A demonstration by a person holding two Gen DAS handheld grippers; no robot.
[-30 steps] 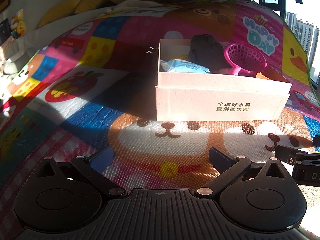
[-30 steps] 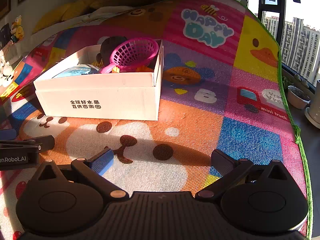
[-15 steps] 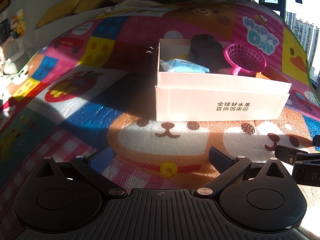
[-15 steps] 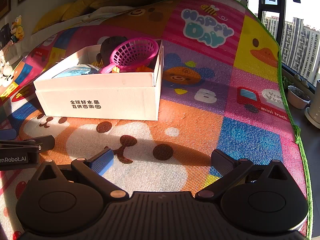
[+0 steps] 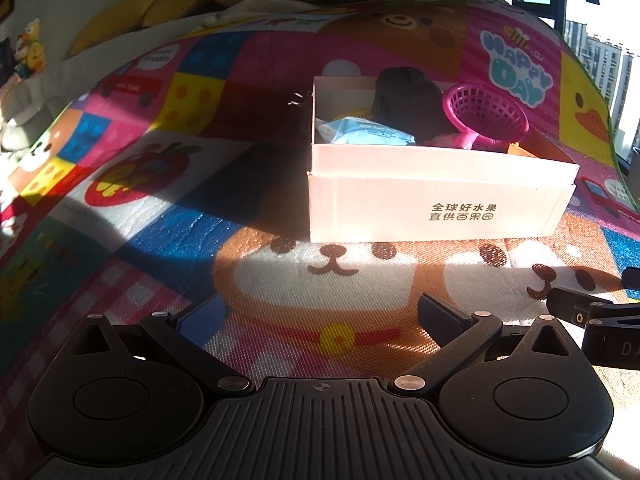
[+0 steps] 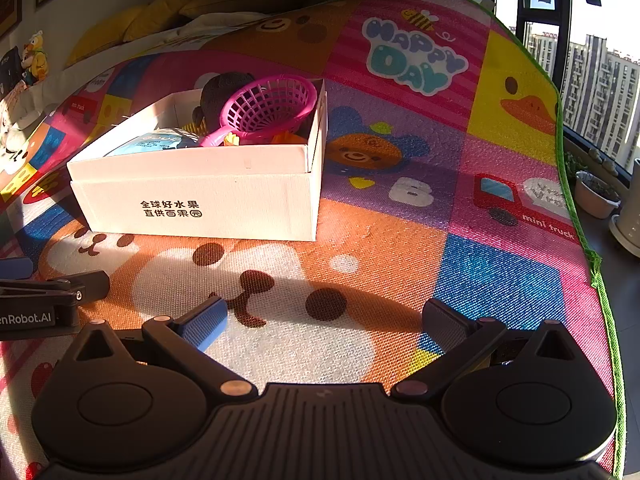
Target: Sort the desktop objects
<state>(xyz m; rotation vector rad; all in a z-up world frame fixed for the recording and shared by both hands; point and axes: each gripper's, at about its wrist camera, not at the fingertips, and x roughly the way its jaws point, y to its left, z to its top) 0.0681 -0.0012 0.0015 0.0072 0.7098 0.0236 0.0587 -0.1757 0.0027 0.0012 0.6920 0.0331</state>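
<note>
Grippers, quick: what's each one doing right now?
Left gripper: open, holding nothing, above the mat.
Right gripper: open, holding nothing.

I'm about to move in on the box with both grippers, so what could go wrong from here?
1. The pink strainer sticks up above the white box rim; a careless reach may snag it or tip it out.
2. The left gripper and right gripper, both open and empty, sit close side by side, so they could collide.
3. Hard sun and deep shadow hide part of the box's contents.
</note>
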